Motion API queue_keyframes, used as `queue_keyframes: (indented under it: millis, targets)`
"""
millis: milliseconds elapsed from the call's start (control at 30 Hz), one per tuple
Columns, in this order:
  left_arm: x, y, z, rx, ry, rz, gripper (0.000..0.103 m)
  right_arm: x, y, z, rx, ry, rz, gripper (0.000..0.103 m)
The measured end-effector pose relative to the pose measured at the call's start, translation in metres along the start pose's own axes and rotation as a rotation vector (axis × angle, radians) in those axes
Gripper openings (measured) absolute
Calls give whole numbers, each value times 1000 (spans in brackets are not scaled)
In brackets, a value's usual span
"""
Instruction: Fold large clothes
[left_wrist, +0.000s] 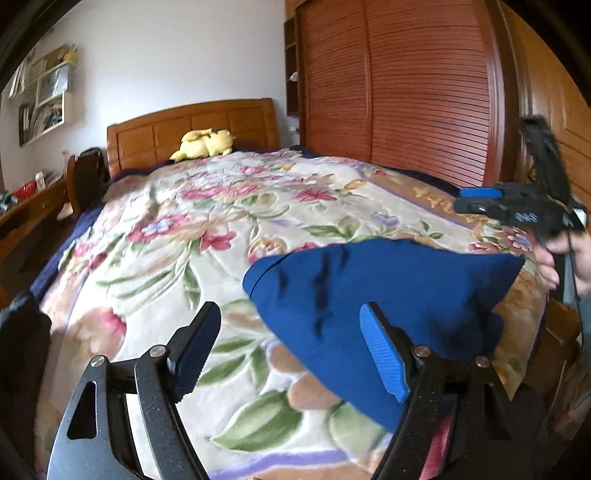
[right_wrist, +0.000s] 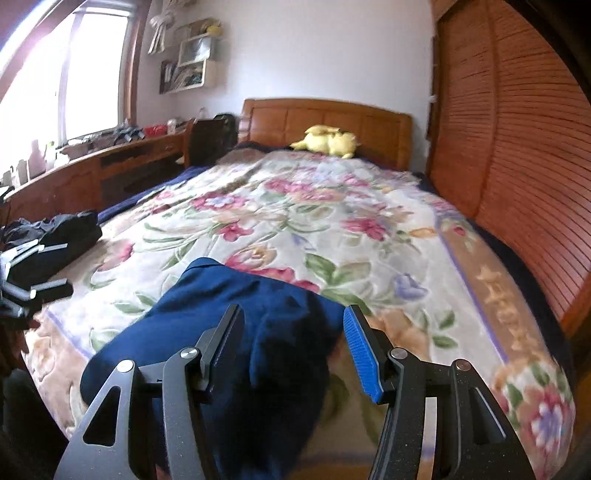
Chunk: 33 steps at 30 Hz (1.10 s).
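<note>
A dark blue garment (left_wrist: 369, 295) lies folded and bunched on the floral blanket (left_wrist: 177, 229) near the foot of the bed. My left gripper (left_wrist: 291, 332) hovers open over its left edge; the cloth shows behind the blue pad (left_wrist: 384, 354) and nothing is pinched. In the right wrist view the same blue garment (right_wrist: 229, 314) lies under my right gripper (right_wrist: 293, 332), whose jaws stand apart with no cloth pressed between them. From the left wrist view, the right gripper (left_wrist: 465, 199) is held by a hand (left_wrist: 554, 266) above the blanket, to the right of the garment.
A yellow plush toy (right_wrist: 327, 142) lies by the wooden headboard (right_wrist: 325, 118). A slatted wardrobe (right_wrist: 517, 147) runs along the bed's right side. Dark clothes (right_wrist: 55, 240) are piled at the bed's left edge, beside a wooden desk (right_wrist: 92, 173) under the window.
</note>
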<state>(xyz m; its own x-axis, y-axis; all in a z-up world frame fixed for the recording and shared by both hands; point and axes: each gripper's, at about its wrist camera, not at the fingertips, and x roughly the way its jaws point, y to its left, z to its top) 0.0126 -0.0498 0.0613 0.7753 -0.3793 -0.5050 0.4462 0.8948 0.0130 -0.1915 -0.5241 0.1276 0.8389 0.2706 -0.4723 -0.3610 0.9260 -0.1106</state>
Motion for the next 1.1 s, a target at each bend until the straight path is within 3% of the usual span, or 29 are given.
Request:
queue_keyframes:
  millis: [333, 500, 567, 633, 733, 833, 967, 1067, 1100]
  targets:
    - [25, 20, -32, -40, 22, -9, 79, 135, -16, 21, 32, 338, 90, 58]
    - [28, 23, -36, -44, 25, -25, 79, 168, -13, 18, 97, 419, 200, 58]
    - [29, 22, -37, -42, 26, -29, 79, 169, -6, 17, 84, 422, 243, 47]
    - [30, 22, -38, -42, 29, -33, 79, 162, 1, 15, 26, 407, 233, 17]
    - [28, 21, -38, -39, 27, -35, 79, 135, 12, 20, -75, 305, 125, 10]
    - [24, 20, -38, -39, 20, -39, 79, 100, 5, 30, -85, 221, 4, 10]
    - [14, 16, -38, -36, 4, -50, 79, 99, -11, 17, -42, 297, -25, 12]
    - [5, 13, -36, -32, -12, -60, 79, 81, -6, 14, -14, 274, -60, 27]
    - [3, 12, -36, -30, -16, -63, 79, 71, 0, 16, -10, 252, -74, 37]
